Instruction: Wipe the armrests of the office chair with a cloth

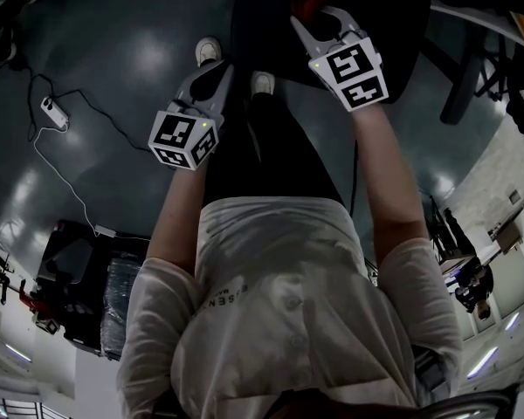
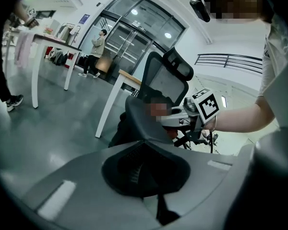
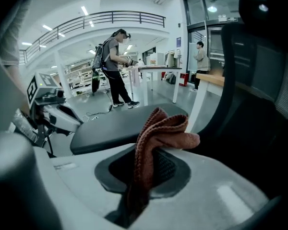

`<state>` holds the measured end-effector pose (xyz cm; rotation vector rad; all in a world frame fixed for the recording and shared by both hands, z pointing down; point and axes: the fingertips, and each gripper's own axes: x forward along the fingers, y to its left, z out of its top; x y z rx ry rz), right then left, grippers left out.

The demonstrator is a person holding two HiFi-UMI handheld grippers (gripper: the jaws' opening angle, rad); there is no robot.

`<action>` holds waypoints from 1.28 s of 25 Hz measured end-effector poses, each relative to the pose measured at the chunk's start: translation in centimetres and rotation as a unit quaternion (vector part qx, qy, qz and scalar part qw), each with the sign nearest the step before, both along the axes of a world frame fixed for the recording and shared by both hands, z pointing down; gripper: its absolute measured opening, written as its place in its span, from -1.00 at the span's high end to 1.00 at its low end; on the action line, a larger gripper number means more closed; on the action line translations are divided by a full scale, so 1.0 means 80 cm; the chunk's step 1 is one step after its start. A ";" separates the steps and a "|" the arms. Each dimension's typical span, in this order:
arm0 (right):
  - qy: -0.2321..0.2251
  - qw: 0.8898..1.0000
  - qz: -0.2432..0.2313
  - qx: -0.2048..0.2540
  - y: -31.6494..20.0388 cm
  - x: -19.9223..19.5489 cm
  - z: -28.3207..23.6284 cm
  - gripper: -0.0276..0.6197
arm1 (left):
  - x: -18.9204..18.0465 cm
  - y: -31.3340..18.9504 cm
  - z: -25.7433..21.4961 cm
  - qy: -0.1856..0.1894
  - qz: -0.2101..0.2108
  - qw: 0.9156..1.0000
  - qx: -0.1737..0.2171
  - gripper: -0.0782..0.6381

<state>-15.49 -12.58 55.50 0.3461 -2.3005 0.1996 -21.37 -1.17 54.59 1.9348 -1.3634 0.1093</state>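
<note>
Grey floor [image 1: 131, 59] surrounds the office chair [image 2: 156, 109]; beside it the right gripper [image 3: 144, 171] clamps the cloth [image 3: 156, 143], the left gripper [image 2: 144, 169] is closed and empty, and wiping has apparently not yet begun.

Rough woven cloth [image 3: 156, 133], matt chair seat [image 3: 110, 126], glossy floor [image 1: 140, 59]

A white short-sleeved shirt [image 1: 279, 312] – buttoned down the front, small dark lettering on one side – sits over dark trousers [image 1: 275, 160] and white shoes [image 1: 208, 51]. The left hand-held gripper [image 1: 218, 68] and the right hand-held gripper [image 1: 319, 20] are pale grey with dark ribbed pads [image 2: 129, 169]. Each carries a cube [image 1: 183, 138] of black-and-white square markers (with a tiny green light).
</note>
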 end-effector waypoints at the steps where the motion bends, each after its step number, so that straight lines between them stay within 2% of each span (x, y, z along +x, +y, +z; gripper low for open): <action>1: -0.001 1.000 -0.006 -0.001 0.010 0.001 0.000 0.78 | -0.001 0.000 0.000 -0.001 -0.002 1.000 0.001 0.73; 13: -0.018 0.998 -0.013 -0.053 0.108 0.010 -0.002 0.78 | 0.009 0.008 -0.003 -0.018 -0.033 0.999 0.031 0.73; 18: -0.010 0.997 -0.004 -0.080 0.146 0.017 0.002 0.78 | 0.019 0.022 -0.007 -0.015 -0.044 0.998 0.028 0.73; 24: -0.004 0.991 -0.031 -0.133 0.189 0.003 0.019 0.78 | 0.004 0.047 -0.005 -0.018 -0.072 0.997 0.018 0.73; 32: -0.022 0.977 0.046 -0.208 0.190 -0.024 0.019 0.78 | -0.022 0.064 -0.006 -0.021 -0.105 0.994 0.011 0.73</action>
